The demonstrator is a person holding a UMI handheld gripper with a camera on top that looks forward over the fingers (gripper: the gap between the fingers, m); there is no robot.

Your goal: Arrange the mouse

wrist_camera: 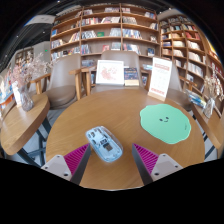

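Note:
A white and translucent computer mouse (103,143) lies on a round wooden table (120,115), just ahead of my fingers and slightly nearer the left one. A green round mouse mat with a small face (165,123) lies on the table to the right, beyond the right finger. My gripper (112,159) is open and empty; the pink pads (72,158) stand wide apart, and the mouse's near end reaches between the fingertips without touching them.
A wooden chair (108,73) stands behind the table with a book or sign on it. A standing signboard (160,78) is at the right. Bookshelves (105,25) fill the back wall. A second table with a flower vase (20,95) is at the left.

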